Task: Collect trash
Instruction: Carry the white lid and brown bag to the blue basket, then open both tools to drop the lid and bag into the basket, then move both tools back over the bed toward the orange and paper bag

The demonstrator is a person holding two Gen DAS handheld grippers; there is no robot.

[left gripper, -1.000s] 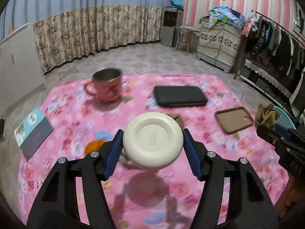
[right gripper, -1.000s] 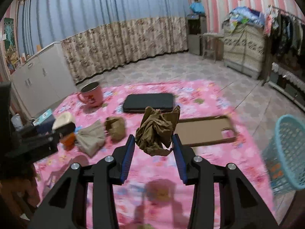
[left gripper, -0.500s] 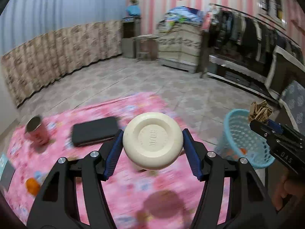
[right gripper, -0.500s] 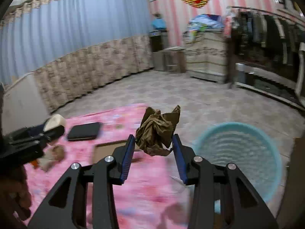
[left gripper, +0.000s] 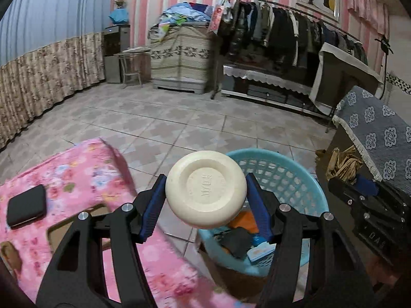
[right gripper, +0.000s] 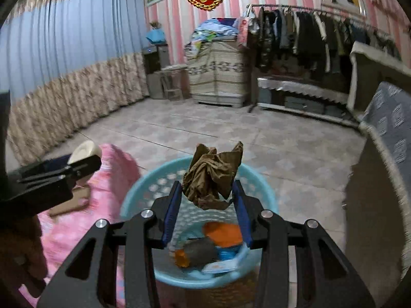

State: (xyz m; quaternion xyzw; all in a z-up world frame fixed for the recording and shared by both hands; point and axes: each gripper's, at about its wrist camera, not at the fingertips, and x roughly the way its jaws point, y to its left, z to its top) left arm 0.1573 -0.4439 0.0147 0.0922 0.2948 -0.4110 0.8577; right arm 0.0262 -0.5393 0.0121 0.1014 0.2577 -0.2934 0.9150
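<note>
My left gripper [left gripper: 205,202] is shut on a cream round container [left gripper: 206,199], held over the table's right edge, beside the light-blue basket [left gripper: 287,177]. My right gripper [right gripper: 206,202] is shut on a crumpled brown paper wad [right gripper: 212,177], held above the basket [right gripper: 143,192]. The basket holds orange, dark and blue trash [right gripper: 221,233]. In the left wrist view the right gripper [left gripper: 359,192] shows at the right with the wad [left gripper: 344,163]. In the right wrist view the left gripper [right gripper: 59,169] shows at the left with the container [right gripper: 83,150].
The pink floral table [left gripper: 84,169] carries a black case [left gripper: 25,205] and a brown tray [left gripper: 66,231]. A grey patterned sofa [right gripper: 390,133] stands right of the basket. Tiled floor, a clothes rack [left gripper: 282,28] and a covered cabinet [left gripper: 179,59] lie beyond.
Both grippers have swung right from over the table toward the basket, each still holding its item. The right gripper is now above the basket.
</note>
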